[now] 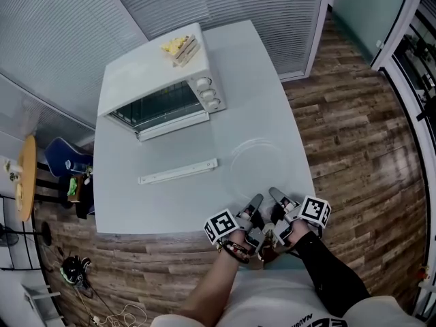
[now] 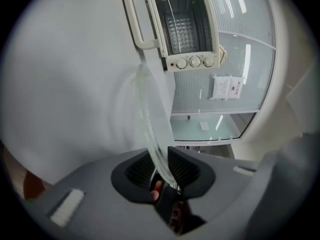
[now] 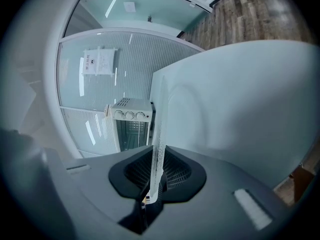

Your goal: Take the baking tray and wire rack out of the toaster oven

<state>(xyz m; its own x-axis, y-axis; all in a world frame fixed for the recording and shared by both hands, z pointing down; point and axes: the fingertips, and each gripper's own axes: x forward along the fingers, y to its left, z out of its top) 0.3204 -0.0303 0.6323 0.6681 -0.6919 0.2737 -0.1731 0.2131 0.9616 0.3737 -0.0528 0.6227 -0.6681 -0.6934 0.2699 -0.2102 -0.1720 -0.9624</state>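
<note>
Head view: a white table (image 1: 163,196) stands on wood-plank flooring (image 1: 354,128). At its far left corner sits the white toaster oven (image 1: 153,73), glass front facing the person, with a small yellow and tan object (image 1: 178,47) on its roof. A long white bar (image 1: 178,172) lies in front of it. Near the table's closer edge lies a clear round glass plate (image 1: 240,157). The left gripper (image 1: 256,201) and right gripper (image 1: 274,194) sit side by side at the plate's near rim.

Left gripper view: the left gripper (image 2: 162,159) has its jaws drawn narrow, clamping the plate's curved rim (image 2: 150,119). Beyond, the oven (image 2: 192,61) shows a gridded metal surface (image 2: 182,29) inside. Whether that is the rack, or where the tray is, I cannot tell.

Right gripper view: the right gripper (image 3: 159,156) likewise pinches the plate's rim (image 3: 160,129) between nearly closed jaws. The oven (image 3: 129,115) stands well beyond.
</note>
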